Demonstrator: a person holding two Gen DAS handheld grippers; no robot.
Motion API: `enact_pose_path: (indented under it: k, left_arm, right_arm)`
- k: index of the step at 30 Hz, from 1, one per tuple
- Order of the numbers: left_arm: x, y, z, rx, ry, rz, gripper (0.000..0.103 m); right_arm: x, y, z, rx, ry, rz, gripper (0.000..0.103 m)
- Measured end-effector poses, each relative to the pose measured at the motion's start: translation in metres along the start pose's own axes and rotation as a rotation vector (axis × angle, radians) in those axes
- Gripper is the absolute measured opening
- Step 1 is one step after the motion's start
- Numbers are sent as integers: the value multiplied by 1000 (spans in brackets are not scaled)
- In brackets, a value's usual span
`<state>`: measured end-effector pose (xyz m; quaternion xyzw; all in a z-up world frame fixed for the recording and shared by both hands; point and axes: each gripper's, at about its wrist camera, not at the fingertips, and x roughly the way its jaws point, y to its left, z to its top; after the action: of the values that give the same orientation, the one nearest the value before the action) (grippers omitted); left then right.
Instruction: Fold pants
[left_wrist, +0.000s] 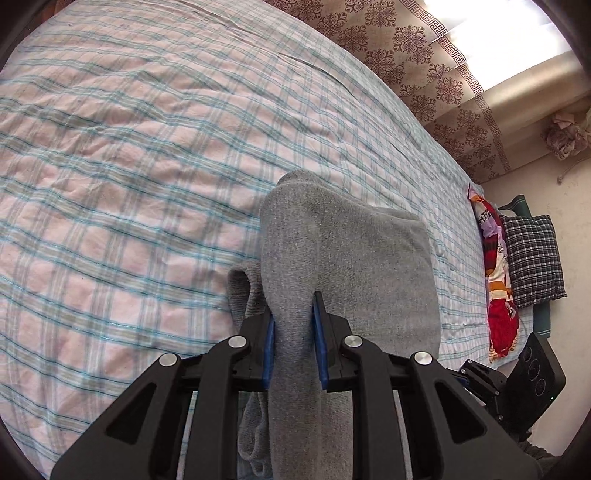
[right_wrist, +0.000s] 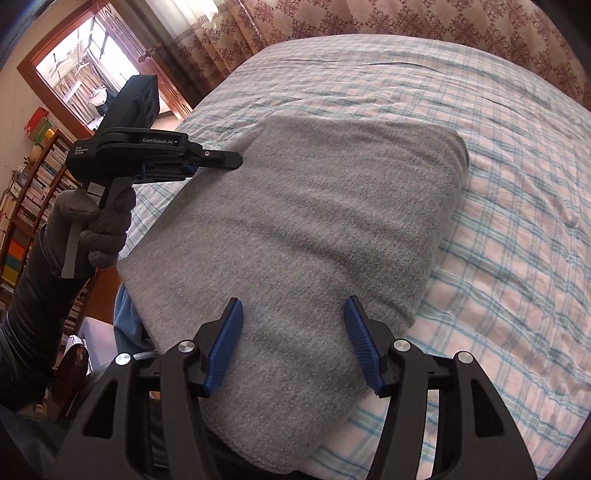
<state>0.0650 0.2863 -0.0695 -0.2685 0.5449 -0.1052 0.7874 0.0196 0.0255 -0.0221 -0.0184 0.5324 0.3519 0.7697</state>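
A: Left gripper (left_wrist: 293, 332) first; blue pads closed on a bunched ridge of the grey pants (left_wrist: 332, 258), cloth pinched right between the fingers; beyond the tips the fabric spreads flat onto the plaid bedsheet (left_wrist: 129, 166).

B: Right gripper (right_wrist: 293, 339)?

A: Jaws spread wide, holding nothing; it hovers over the near end of the pants (right_wrist: 295, 221), which run away ahead of it as a folded grey slab on the bedsheet (right_wrist: 517, 221).

B: Advice for the step?

A: My read: a fold is partway done; the left should carry its pinch level so layers don't slip apart; the right would do well to take the matching edge before any lift, else the fold skews.

B: Pose?

A: In the right view, off to its left and further out, the gloved hand (right_wrist: 99, 225) grips the handle upright, forearm rising from below; the left gripper (right_wrist: 229, 160) points sideways at the pants' far left edge.
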Motion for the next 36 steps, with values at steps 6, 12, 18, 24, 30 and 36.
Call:
enact_pose_path:
  k: [6, 12, 18, 24, 30, 36]
  left_arm:
    - [-4, -12, -5, 53, -36, 168, 42]
    - [-22, -43, -22, 157, -60, 272, 62]
    - [-25, -67, -49, 233, -61, 327, 68]
    - [-18, -64, -75, 237, -41, 379, 69]
    - [-17, -51, -86, 198, -58, 379, 77]
    - [-13, -55, -88, 245, -75, 440, 83]
  right_arm:
    - [4, 0, 1, 3, 11, -6, 60]
    - [6, 2, 3, 3, 15, -33, 59]
    - [7, 4, 2, 0, 23, -62, 59]
    - [8, 12, 2, -33, 35, -129, 60]
    - [9, 15, 2, -46, 43, -156, 60]
    - [5, 24, 4, -96, 26, -245, 60]
